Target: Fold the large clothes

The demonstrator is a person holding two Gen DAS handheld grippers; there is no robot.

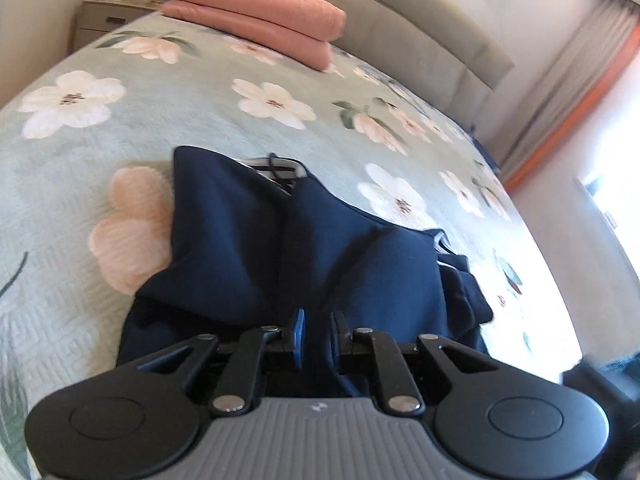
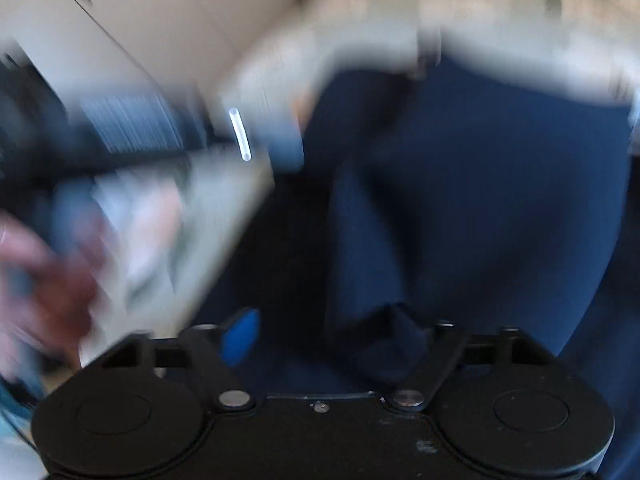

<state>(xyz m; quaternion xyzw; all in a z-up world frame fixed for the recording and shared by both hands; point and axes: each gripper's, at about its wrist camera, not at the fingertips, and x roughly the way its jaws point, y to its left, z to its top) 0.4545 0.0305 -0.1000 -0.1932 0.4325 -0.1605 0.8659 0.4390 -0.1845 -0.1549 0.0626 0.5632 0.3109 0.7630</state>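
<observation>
A navy garment (image 1: 256, 248) lies bunched on the floral bedspread (image 1: 208, 100), with a striped lining and a cord showing at its far end. My left gripper (image 1: 318, 334) sits low over its near edge. Its jaws stand narrow, with a ridge of the navy cloth pinched between the pads. The right wrist view is heavily blurred. In it the navy garment (image 2: 480, 200) fills the middle and right. My right gripper (image 2: 340, 340) stands wide open over it. A small peak of cloth rises between the fingers, and the pads do not press on it.
A folded pink quilt (image 1: 256, 16) lies at the head of the bed by the grey headboard (image 1: 420, 40). A nightstand (image 1: 108, 20) stands far left, curtains (image 1: 568, 92) at right. A blurred hand (image 2: 36, 272) and white cabinet doors (image 2: 120, 20) show in the right wrist view.
</observation>
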